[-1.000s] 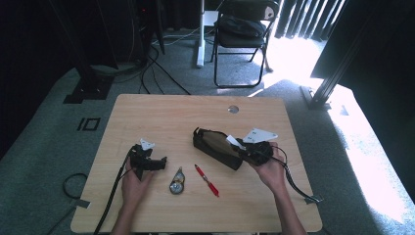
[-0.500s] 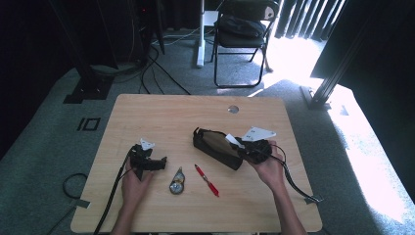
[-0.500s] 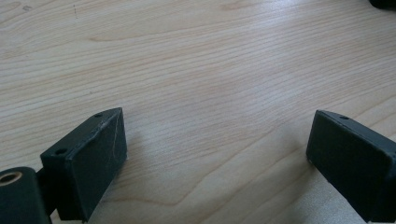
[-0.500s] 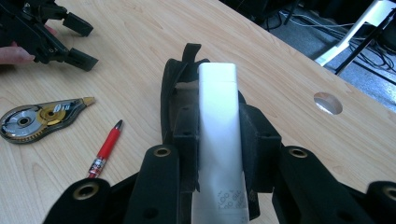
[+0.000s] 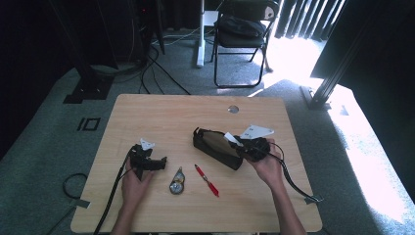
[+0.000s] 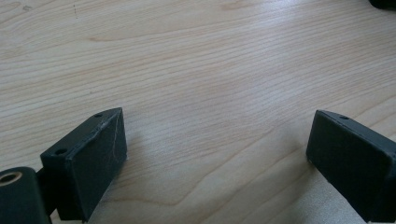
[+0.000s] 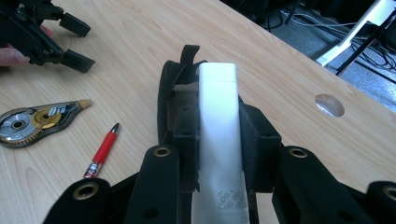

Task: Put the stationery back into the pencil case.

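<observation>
A black pouch (image 5: pixel 215 146) lies open in the middle of the table, and its mouth (image 7: pixel 170 88) sits just beyond my right jaws. My right gripper (image 5: pixel 241 145) (image 7: pixel 219 122) is shut on a white oblong item (image 7: pixel 217 107), held lengthwise over the pouch opening; the item's far end (image 5: pixel 231 138) shows white above the pouch. My left gripper (image 5: pixel 157 164) (image 6: pixel 215 149) rests on the wood at the left with its jaws wide apart and nothing between them. The right gripper view also shows that left gripper (image 7: pixel 70 39) at the far left.
A correction tape dispenser (image 5: pixel 176 182) (image 7: pixel 39 119) and a red pen (image 5: pixel 207 180) (image 7: pixel 103 149) lie between the two hands, near the front. A round cable hole (image 5: pixel 233 109) (image 7: pixel 329 105) is at the table's back. A folding chair (image 5: pixel 242 29) stands behind the table.
My right gripper has edged slightly toward the pouch with the white item in it. The left gripper has stayed where it was.
</observation>
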A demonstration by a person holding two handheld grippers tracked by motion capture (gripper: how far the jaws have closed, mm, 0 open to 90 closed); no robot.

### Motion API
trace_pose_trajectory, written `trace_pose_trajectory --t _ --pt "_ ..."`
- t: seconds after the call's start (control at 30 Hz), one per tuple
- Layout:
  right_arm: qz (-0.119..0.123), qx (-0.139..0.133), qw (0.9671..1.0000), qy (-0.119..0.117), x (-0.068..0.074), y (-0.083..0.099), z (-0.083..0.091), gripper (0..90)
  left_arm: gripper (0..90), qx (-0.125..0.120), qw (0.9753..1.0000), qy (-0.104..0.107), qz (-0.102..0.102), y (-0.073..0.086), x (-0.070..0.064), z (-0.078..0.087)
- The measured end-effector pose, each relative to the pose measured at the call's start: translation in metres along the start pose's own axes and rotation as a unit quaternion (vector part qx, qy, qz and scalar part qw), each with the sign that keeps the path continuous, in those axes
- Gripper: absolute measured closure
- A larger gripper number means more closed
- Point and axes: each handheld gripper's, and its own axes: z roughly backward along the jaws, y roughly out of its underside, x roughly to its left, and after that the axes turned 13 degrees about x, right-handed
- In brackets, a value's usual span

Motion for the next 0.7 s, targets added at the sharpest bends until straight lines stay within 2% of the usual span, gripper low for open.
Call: trace_pose_trajectory --t 0.7 --pt "-0.005 0.005 1.0000 -0.003 -0.0072 -0.0036 -0.0094 70.1 5.5 0.001 1.0000 0.000 0.000 -0.0001 0.0001 0.0002"
